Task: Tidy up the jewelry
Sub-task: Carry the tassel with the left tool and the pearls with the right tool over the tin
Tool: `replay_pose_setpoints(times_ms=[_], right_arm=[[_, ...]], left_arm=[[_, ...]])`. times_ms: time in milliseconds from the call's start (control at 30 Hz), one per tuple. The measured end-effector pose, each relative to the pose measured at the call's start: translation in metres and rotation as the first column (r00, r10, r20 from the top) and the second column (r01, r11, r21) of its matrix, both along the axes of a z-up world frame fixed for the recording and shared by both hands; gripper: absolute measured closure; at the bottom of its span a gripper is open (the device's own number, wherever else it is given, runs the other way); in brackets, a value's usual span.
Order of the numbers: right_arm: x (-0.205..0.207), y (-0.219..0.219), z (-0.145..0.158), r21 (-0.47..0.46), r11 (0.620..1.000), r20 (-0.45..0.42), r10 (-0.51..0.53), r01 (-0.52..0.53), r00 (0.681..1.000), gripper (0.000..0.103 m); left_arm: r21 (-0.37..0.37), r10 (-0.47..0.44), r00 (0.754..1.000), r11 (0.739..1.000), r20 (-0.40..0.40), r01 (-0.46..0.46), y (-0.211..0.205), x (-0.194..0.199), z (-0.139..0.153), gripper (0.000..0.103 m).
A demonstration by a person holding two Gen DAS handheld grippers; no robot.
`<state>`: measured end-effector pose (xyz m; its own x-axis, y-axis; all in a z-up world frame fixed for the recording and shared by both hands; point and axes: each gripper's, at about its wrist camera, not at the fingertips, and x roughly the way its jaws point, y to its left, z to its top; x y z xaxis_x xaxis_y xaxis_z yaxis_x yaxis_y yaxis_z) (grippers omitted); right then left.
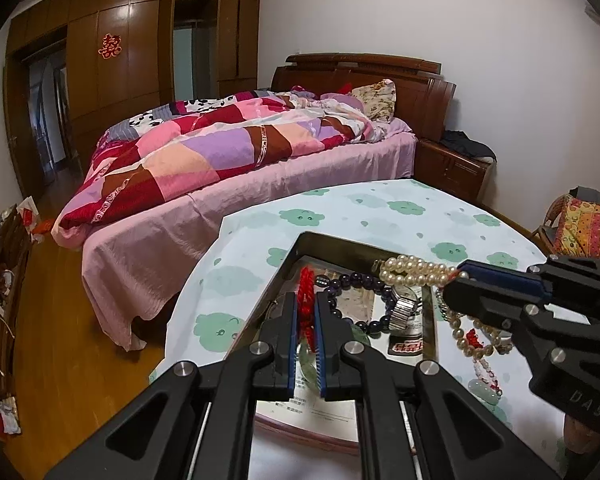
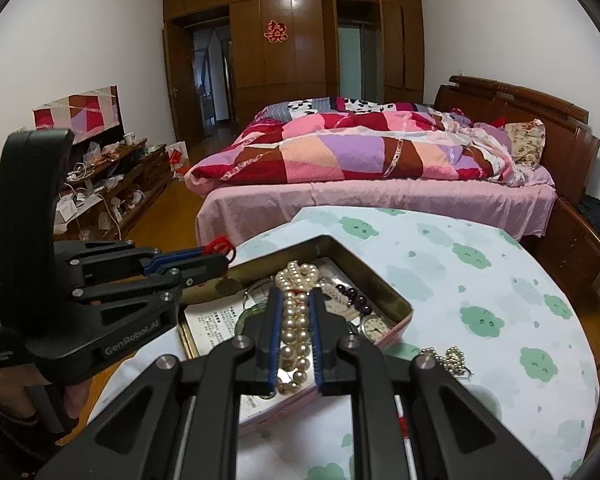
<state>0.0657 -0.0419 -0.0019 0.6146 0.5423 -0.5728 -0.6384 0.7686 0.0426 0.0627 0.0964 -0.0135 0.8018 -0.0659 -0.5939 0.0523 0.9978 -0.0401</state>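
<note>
One red beaded bracelet [image 1: 306,304] is pinched in the nearly closed left gripper [image 1: 307,300]. One cream pearl strand [image 2: 294,320] is clamped by the right gripper [image 2: 294,300], above the open metal tin [image 2: 396,300]. One silver watch [image 1: 404,304] lies inside at 1 o'clock. "GenRobot.AI" can be read.

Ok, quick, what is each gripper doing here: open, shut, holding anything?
Left gripper: shut on the red bead string.
Right gripper: shut on the pearl necklace.

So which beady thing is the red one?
The red bead string, clamped in the left gripper. The pearl necklace in the right gripper is cream; the bracelet in the tin is dark purple.
</note>
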Motion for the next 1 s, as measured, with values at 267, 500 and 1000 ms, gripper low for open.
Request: replay_pose_setpoints(times_ms=[267,500,1000], right_arm=[[0.001,0.011,-0.010,-0.010,1.000,-0.016,0.009,-0.009,1.000,0.088],[0.005,0.014,-0.021,-0.014,1.000,-0.037,0.002,-0.003,0.999,0.088],[0.008,0.023,-0.043,-0.052,0.999,-0.071,-0.010,0.006,0.997,0.088]], left_arm=[[0.001,0.006,1.000,1.000,-0.021,-0.006,0.002,0.006,-0.009,0.097],[0.002,0.007,0.999,1.000,-0.049,-0.006,0.002,0.011,-0.021,0.097],[0.004,0.003,0.996,1.000,-0.090,-0.002,0.001,0.017,-0.036,0.097]])
